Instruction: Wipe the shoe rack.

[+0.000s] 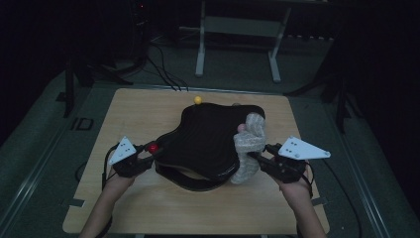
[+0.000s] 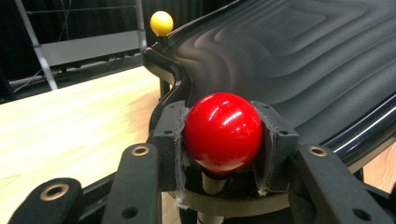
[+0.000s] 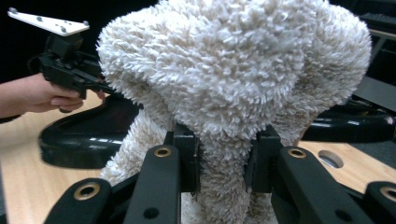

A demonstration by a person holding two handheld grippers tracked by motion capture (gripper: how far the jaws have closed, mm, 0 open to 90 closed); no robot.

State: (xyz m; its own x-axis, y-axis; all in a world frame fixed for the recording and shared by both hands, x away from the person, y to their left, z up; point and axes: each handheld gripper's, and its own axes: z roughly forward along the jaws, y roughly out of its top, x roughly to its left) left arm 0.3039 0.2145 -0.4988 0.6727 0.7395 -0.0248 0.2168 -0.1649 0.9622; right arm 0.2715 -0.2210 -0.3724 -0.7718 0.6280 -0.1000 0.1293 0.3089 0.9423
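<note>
Cloth (image 3: 233,88) fluffy and limp, pinched in right gripper (image 3: 223,161) jaws.
Left gripper (image 2: 223,140) jaws clamp the slick red knob (image 2: 223,132) of the stiff black tray (image 1: 208,141); hold cloth by its bunched fold.

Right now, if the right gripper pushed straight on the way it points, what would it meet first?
The right gripper is already clamped on the fluffy white cloth. Straight ahead, that cloth would likely press into the black ridged board just behind it, though how far behind is hard to judge.
</note>
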